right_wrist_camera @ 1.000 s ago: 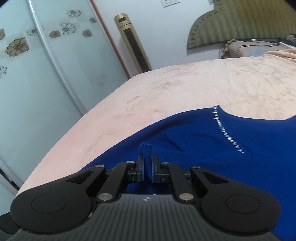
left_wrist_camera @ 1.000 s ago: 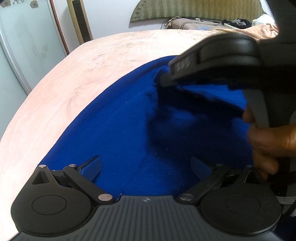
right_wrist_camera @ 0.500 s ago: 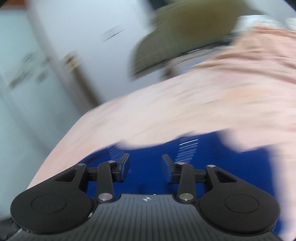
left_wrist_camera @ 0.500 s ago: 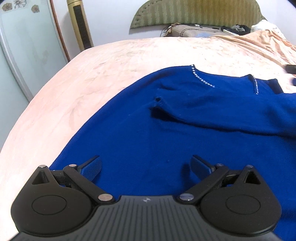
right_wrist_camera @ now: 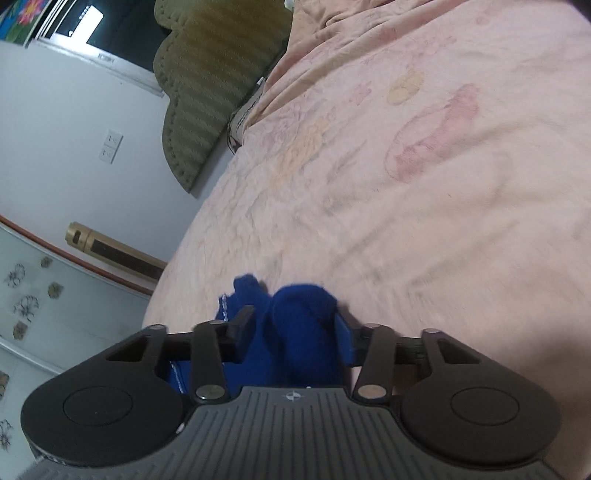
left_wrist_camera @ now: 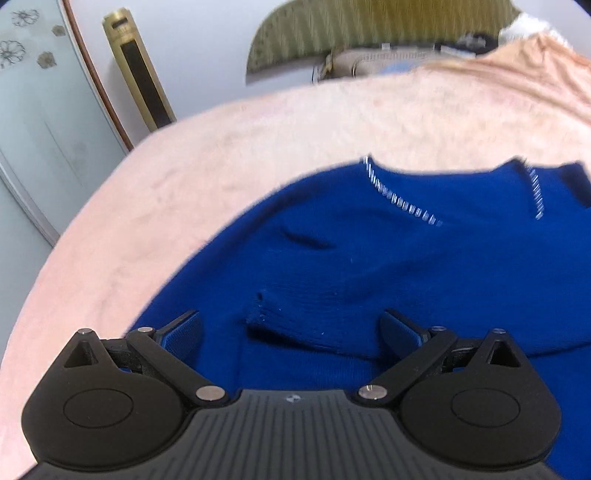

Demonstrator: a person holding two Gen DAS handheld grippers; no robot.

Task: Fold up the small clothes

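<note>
Left wrist: pink bedspread (left_wrist_camera: 258, 147), green headboard (left_wrist_camera: 369, 29), gold column (left_wrist_camera: 138, 70).

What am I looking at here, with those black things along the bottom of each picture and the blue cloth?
There is no robot: a person holds a pair of hand-held tongs in each hand, and a wide-angle camera on each looks forward along its two fingers. In the left camera's view, the left tongs are wide open above a blue sweater, which lies on a pink bedspread; its folded-in sleeve cuff sits just ahead. The right camera's view is tilted sideways: a bunched part of the sweater sits between the fingers of the right tongs. They look partly open, so whether they grip it I cannot tell.
</note>
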